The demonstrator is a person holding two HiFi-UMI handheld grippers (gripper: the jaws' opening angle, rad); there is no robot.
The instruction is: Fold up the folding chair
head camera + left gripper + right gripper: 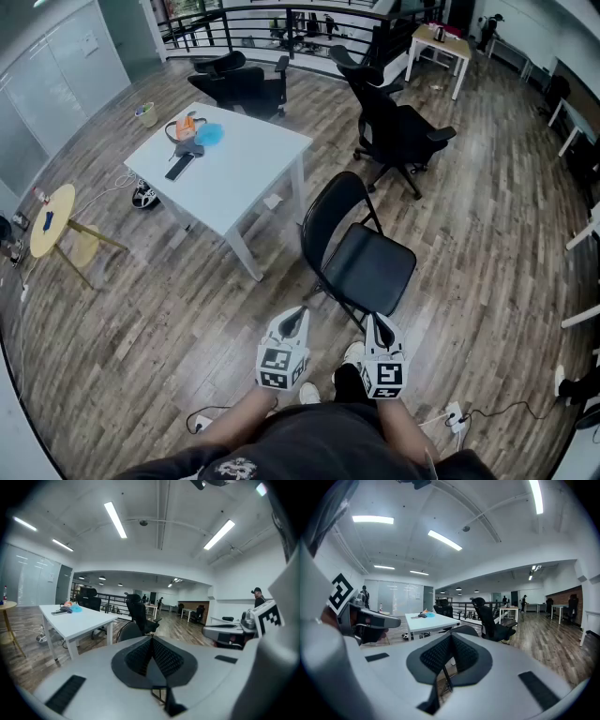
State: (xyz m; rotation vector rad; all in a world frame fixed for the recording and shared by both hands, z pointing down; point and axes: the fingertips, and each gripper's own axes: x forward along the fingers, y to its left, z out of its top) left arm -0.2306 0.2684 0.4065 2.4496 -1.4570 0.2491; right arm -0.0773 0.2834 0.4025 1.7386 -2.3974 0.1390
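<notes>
Counts as recorded in the head view.

- One black folding chair with a padded seat and a metal tube frame (pixel 370 267) is counted.
- Two black office swivel chairs are counted nearby: one office chair behind the white table (pixel 242 86) and one office chair to its right (pixel 401 131). Others further back are too small to be counted.
- Three tables are counted: one white rectangular table (pixel 248 164), one small round yellow-topped table (pixel 52 220) and one light wooden desk (pixel 441 42).
- Two grey hand-held grippers are counted: the left gripper (pixel 296 314) and the right gripper (pixel 376 324).
- Two white shoes (pixel 352 354) are counted below them.
</notes>
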